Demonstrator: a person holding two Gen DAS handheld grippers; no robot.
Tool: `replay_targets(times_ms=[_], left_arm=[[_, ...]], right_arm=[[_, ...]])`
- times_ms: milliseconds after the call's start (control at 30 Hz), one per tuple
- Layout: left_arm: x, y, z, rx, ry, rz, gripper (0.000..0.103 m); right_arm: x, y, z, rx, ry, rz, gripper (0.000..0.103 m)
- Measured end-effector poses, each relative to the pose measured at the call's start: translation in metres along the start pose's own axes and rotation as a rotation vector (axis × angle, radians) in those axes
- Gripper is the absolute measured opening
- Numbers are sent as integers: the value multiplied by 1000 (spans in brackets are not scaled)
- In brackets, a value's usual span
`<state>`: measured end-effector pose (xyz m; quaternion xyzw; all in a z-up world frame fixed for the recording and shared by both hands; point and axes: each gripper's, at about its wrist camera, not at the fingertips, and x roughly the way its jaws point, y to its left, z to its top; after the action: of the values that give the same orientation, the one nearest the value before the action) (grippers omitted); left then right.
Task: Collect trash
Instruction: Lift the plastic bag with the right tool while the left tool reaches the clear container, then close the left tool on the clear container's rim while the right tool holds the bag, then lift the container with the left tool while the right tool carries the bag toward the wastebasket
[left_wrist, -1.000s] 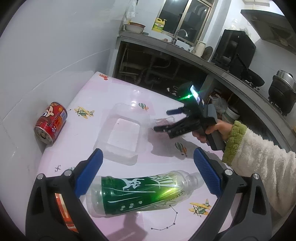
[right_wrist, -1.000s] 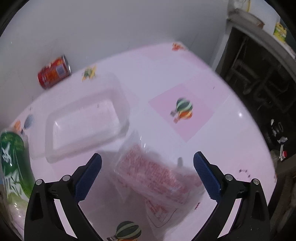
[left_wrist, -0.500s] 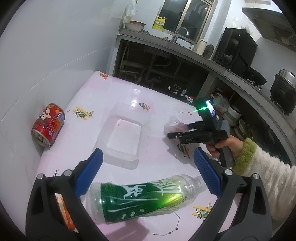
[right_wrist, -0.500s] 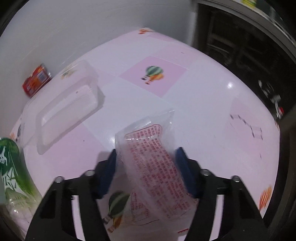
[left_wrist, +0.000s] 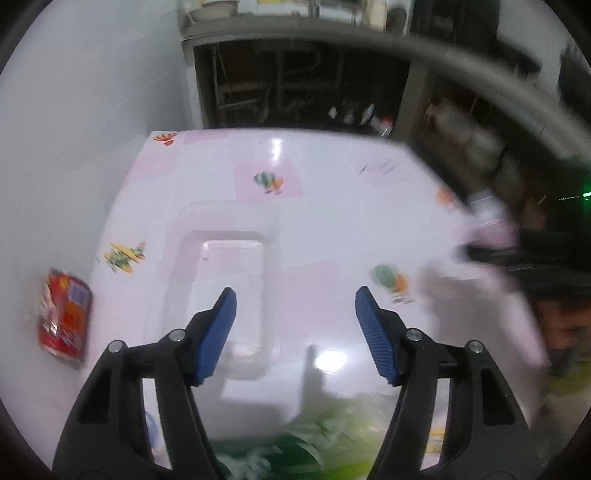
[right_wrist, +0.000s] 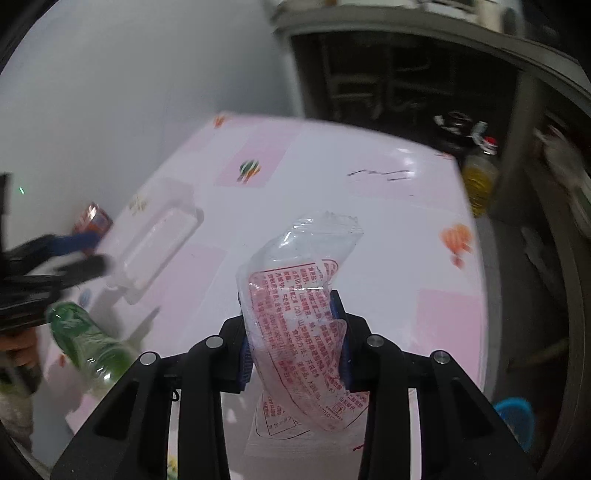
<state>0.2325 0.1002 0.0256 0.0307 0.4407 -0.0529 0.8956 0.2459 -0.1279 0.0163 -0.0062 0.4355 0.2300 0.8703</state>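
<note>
You are in the pick-up step, with both grippers working at once. Your right gripper (right_wrist: 293, 343) has just been closing and now pinches the clear wrapper (right_wrist: 299, 295) with red print between its pads, lifted off the pink table (right_wrist: 388, 229). Next, that wrapper likely needs carrying to wherever the trash goes; no bin is clearly visible.

Your left gripper (left_wrist: 295, 336) has just been narrowing but stands partly open with nothing between its pads. The green bottle (left_wrist: 306, 443) lies blurred at the near edge below it, the red can (left_wrist: 64, 319) far left, and the clear tray (left_wrist: 221, 273) just beyond the left pad.
</note>
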Motion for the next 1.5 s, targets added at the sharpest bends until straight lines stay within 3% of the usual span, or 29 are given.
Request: replay_targets(times_ms=[267, 333, 500, 1000, 1267, 1500], left_arm=[[55, -5, 4, 132, 149, 109, 39], [64, -3, 2, 134, 184, 106, 22], [67, -8, 5, 179, 182, 131, 6], [37, -28, 13, 205, 48, 183, 2], [-3, -45, 22, 236, -82, 208, 2], [-42, -75, 32, 275, -194, 174, 2]], right_arm=[[-54, -34, -42, 181, -54, -26, 35], [-58, -39, -50, 202, -61, -27, 35], [-64, -48, -63, 259, -73, -12, 35], [-76, -55, -77, 283, -90, -2, 35], [-83, -57, -80, 297, -106, -12, 35], [-94, -63, -85, 320, -132, -21, 35]])
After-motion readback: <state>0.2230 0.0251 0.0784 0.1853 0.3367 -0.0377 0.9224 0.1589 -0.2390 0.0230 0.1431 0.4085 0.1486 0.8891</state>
